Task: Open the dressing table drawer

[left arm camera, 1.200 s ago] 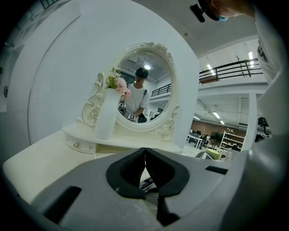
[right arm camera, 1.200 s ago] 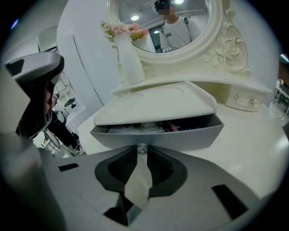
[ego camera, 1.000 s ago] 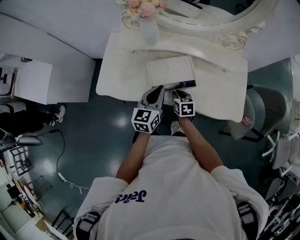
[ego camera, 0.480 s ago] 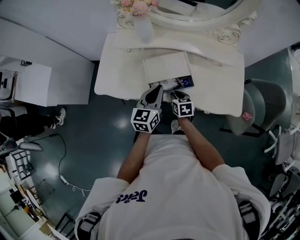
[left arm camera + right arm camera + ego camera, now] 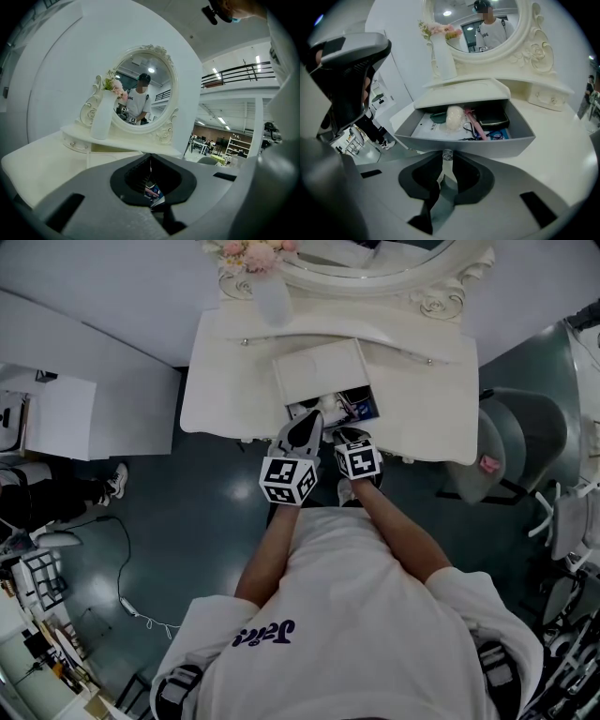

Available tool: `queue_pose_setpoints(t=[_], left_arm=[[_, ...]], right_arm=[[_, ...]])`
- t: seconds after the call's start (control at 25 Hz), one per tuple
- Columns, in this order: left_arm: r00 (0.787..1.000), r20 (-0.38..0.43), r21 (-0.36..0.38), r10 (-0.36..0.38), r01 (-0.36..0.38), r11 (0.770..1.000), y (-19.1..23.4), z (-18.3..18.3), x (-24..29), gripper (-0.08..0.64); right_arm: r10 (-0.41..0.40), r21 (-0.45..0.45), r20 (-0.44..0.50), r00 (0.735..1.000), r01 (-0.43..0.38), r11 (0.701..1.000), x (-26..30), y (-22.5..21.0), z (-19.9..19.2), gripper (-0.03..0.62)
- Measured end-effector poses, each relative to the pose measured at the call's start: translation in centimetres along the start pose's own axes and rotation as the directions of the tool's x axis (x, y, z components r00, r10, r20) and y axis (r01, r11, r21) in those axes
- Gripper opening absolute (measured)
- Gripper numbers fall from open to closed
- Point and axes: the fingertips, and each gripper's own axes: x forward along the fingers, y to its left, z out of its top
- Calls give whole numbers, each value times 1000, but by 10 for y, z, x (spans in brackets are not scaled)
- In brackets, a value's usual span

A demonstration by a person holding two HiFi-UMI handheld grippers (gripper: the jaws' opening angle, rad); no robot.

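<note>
right tool clenched the small round metal knob at lower centre to pull the pale drawer from the cream desk; left tool hung closed, empty.

We see a cream dressing table on a dark teal floor, pink flowers in a white vase, a pale grey drawer with a silvery knob, and black-and-white patterned cubes.
</note>
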Motion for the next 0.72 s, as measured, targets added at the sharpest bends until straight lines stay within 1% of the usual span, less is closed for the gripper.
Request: queue_pose_setpoints(t=[0.36, 0.56, 0.72], left_arm=[[1000, 1, -14, 12, -12, 1000, 1, -5, -3, 15], [1000, 8, -17, 24, -24, 1000, 1, -5, -5, 15], [999, 13, -21, 32, -32, 999, 2, -4, -6, 15]], right_arm=[[19, 16, 7, 1000, -20, 1000, -3, 1, -8, 71], [39, 42, -29, 999, -38, 998, -6, 3, -20, 71], [53, 48, -27, 998, -52, 998, -4, 4, -21, 71]])
